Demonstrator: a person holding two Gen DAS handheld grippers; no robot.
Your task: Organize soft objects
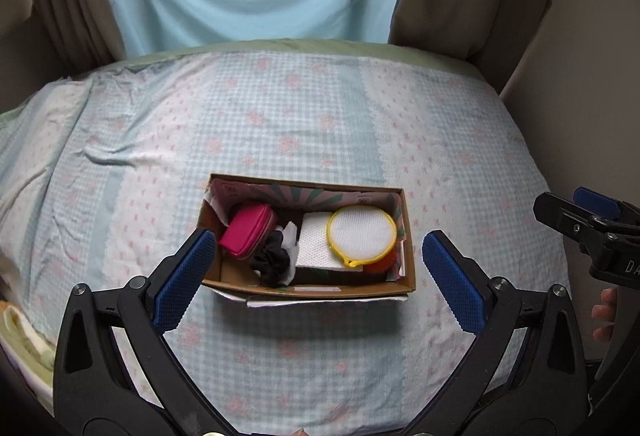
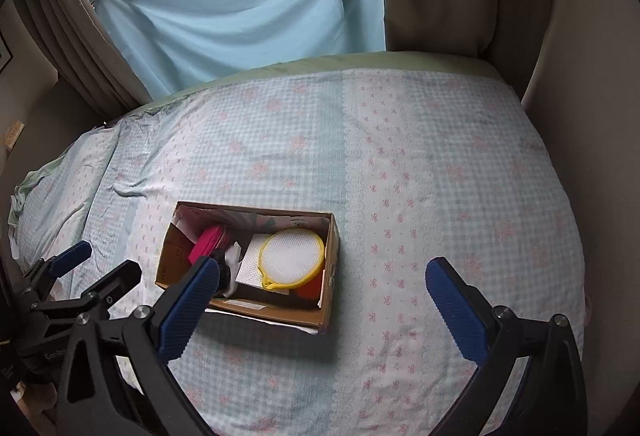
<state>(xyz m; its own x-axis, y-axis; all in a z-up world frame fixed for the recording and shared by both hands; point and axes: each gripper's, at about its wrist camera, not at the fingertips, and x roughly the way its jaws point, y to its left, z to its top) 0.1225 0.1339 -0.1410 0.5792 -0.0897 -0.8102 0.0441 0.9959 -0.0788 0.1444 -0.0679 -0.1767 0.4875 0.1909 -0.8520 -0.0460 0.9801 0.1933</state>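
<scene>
Both sets of jaws stand wide and hold nothing. The left gripper [image 1: 320, 272] hangs above the near edge of the cardboard box [image 1: 312, 289], its blue pads spread to either side of the box's width — a stance that reads as looking in, not reaching in. The right gripper [image 2: 324, 300] sits off to the right of the box, over bare bedspread [image 2: 440, 176], clear of the opening so it blocks nothing.

Inside the box, the soft things are packed side by side: a pink zip pouch [image 1: 248, 232] leaning at the left end, a black scrunchie [image 1: 272, 256] beside it with a bit of white cloth, a folded white mesh cloth [image 1: 316, 246] in the middle, and a round mesh bag with a yellow rim [image 1: 362, 234] laid on top at the right. Something orange [image 1: 384, 264] peeks out beneath that — what it is, I cannot tell.

Nothing soft lies loose on the bedspread in either view, so my call is the sorting looks all but finished.
</scene>
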